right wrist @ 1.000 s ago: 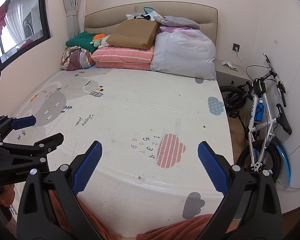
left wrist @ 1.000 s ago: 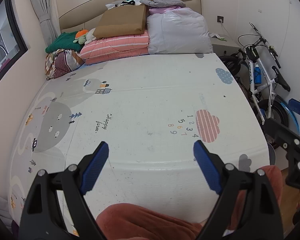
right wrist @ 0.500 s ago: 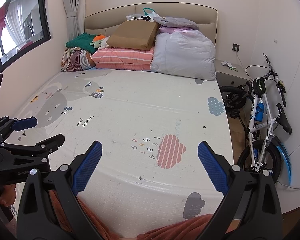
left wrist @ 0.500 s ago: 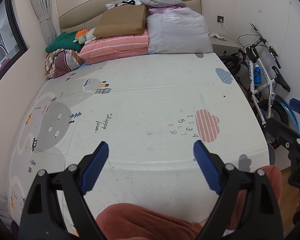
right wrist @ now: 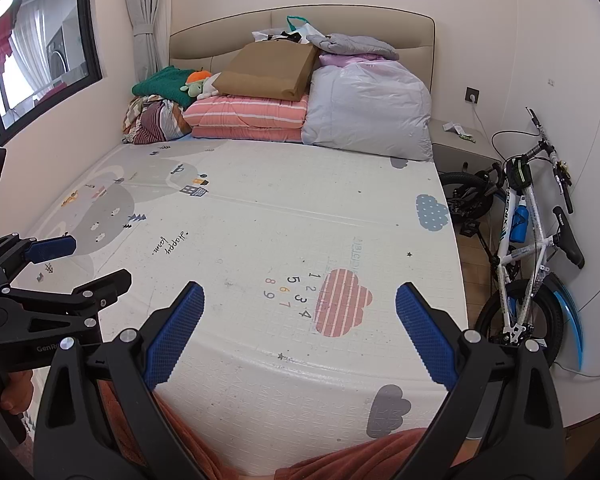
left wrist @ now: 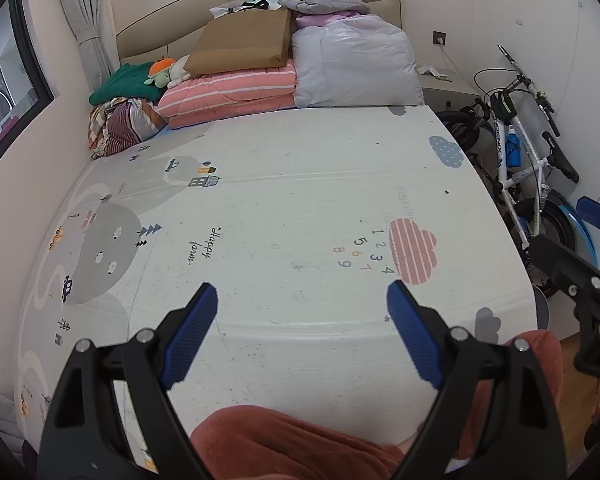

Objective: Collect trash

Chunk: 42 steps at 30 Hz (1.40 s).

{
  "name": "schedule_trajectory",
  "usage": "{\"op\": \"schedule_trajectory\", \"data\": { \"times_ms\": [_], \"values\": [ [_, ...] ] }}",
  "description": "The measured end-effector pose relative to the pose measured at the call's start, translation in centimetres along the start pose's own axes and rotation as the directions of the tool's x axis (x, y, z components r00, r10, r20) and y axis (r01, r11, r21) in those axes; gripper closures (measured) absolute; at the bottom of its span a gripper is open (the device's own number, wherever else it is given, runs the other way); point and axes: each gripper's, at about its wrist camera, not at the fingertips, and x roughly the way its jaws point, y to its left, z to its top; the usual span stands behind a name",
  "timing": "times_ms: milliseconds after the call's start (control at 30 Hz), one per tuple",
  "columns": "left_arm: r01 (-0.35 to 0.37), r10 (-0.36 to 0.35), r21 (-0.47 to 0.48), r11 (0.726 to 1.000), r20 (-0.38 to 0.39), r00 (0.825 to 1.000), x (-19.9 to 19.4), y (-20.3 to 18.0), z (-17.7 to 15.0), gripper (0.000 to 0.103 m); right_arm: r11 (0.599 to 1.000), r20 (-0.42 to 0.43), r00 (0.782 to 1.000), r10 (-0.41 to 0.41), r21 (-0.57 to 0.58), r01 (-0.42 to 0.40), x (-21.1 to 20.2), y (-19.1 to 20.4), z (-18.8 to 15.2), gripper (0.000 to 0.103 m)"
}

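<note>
Gaping wide and gripping nothing, the left claw (left wrist: pixel 302 304) and right claw (right wrist: pixel 300 304) are being held over the bed's (right wrist: pixel 284 216) near edge.

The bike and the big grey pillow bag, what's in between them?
A low grey nightstand sits between the bike and the grey pillow bag, with small papers on top. The right wrist view shows it best.

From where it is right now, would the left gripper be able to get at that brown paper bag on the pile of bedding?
Probably not without moving closer. The left gripper hangs open over the near edge of the play mat, while the brown paper bag lies at the far end by the headboard. Nothing blocks the way; the mat between looks bare.
</note>
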Motion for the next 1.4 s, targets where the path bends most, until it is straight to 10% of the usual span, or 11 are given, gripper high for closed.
{"op": "schedule_trajectory", "data": {
  "times_ms": [1400],
  "values": [
    [0.010, -0.010, -0.008, 1.000, 0.001, 1.000, -0.1, -0.8, -0.2, 0.017, 1.000, 0.000, 1.000, -0.008, 0.018, 0.008, 0.0, 1.0, 0.3, 0.010]
  ]
}}
